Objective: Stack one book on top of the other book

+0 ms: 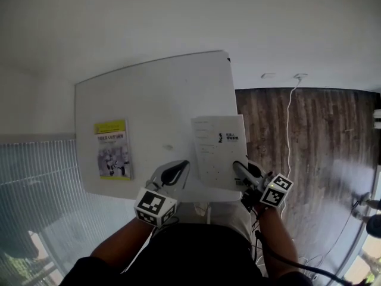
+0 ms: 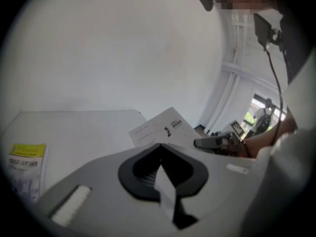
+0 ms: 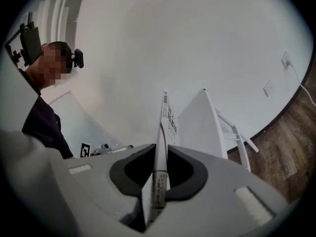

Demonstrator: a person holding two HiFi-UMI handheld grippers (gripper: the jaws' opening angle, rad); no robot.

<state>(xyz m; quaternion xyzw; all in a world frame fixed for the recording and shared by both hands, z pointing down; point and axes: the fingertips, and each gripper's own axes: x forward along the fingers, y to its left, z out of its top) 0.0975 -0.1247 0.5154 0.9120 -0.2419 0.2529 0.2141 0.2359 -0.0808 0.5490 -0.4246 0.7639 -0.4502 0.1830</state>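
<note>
Overhead, a white table [image 1: 149,94] stands with its far edge against a plain white wall [image 1: 178,16]. To its right runs a dark wood-plank floor [image 1: 321,136]. A thin white cable [image 1: 290,118] drops from the wall and trails across the boards. Left of the table lies a pale ribbed surface [image 1: 36,177]; what it is I cannot tell.

A yellow book [image 1: 112,149] lies flat on the left part of the tabletop, cover up, well apart from everything else. A white book [image 1: 218,151] hangs over the table's right edge near the front. The right gripper [image 1: 241,170] holds it with both jaws clenched on its near edge. From the left gripper view, this book sits tilted, its far end raised off the tabletop.

The left gripper [image 1: 177,170] hovers over the table's front edge, just left of the white book, its jaws together with nothing between them.
</note>
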